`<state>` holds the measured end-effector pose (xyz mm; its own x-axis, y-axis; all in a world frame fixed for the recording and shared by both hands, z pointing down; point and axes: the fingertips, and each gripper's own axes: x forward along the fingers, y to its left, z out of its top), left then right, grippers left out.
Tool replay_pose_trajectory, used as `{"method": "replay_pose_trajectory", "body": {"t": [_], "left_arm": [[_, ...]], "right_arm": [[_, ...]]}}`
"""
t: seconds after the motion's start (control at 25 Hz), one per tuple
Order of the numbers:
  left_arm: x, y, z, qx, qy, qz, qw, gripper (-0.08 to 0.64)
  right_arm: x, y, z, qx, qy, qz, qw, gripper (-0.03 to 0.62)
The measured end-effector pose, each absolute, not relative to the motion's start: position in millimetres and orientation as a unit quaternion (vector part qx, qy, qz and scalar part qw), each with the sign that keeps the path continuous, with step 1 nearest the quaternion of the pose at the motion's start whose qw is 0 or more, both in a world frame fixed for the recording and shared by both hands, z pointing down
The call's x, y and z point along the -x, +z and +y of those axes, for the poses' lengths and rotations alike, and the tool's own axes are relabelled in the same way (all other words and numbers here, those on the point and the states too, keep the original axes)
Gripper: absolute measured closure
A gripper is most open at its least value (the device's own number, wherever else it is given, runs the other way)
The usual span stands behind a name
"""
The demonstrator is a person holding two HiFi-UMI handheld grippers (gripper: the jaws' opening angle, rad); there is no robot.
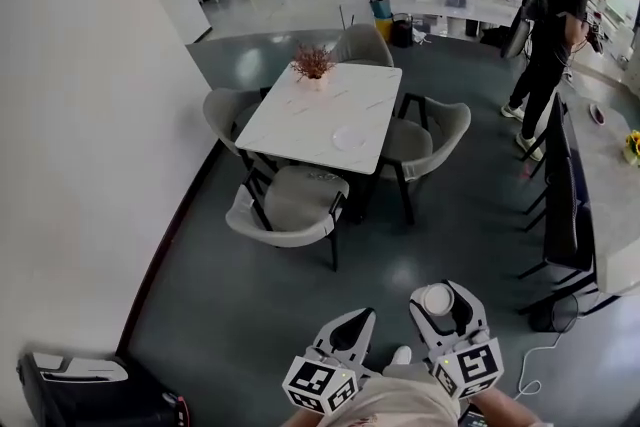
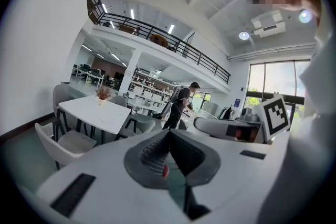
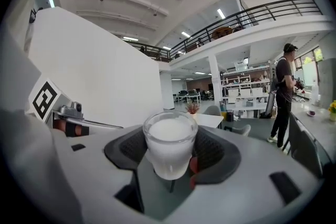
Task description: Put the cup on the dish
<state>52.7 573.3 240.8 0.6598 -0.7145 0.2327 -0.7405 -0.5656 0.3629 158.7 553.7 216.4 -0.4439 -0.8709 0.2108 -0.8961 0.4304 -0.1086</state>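
The cup (image 3: 169, 147), a frosted glass with a white filling, stands upright between the jaws of the right gripper (image 1: 441, 310). The pads press on its lower sides and the jaws are spread wide around it. It is held low and close to the person's body, well apart from the dish (image 1: 350, 137). The dish is a pale plate on the white table (image 1: 295, 120), at about 11 o'clock from the grippers and toward 5 o'clock of the tabletop's middle.

The step in hand looks like the carry, with the cup gripped and the table not yet reached. The next move calls for crossing the open floor and bringing the cup level over the dish. It then has to be lowered upright and let go.

The left gripper (image 1: 345, 333) hangs beside the right one, its jaws together with nothing between them.

A potted plant (image 1: 313, 65) stands at the table's 12 o'clock end. The near chair (image 1: 285, 205) stands against the table's 6 o'clock edge, between the person and the dish. Another chair (image 1: 435, 130) is at its 3 o'clock side, so the reach probably has to pass between or over them. A second person (image 1: 555, 25) stands at 1 o'clock, clear of the path.
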Motion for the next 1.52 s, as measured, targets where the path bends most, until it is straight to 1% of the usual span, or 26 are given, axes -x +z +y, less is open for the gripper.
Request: {"method": "replay_pose_trajectory", "body": {"t": [0.44,0.56,0.76,1.04,1.24,1.52], "left_arm": [[-97,251,583,-0.879,0.031,-0.424,0.214,0.555],[-101,262,580,-0.871,0.032,-0.432,0.23,0.555],[-105,257,572,-0.868,0.033,-0.438,0.233,0.555],[-93,272,526,-0.863,0.03,-0.441,0.243,0.555],[-76,272,468,-0.865,0.024,-0.438,0.244,0.555],[-52,261,385,-0.873,0.013,-0.42,0.246,0.555]], "right_arm": [[-213,227,558,-0.521,0.109,-0.845,0.053,0.325],[-218,236,551,-0.517,0.123,-0.846,0.053,0.325],[-220,230,541,-0.505,0.122,-0.853,0.055,0.325],[-202,240,497,-0.496,0.121,-0.858,0.061,0.325],[-183,243,451,-0.494,0.13,-0.857,0.067,0.325],[-150,231,371,-0.5,0.115,-0.855,0.08,0.325]]}}
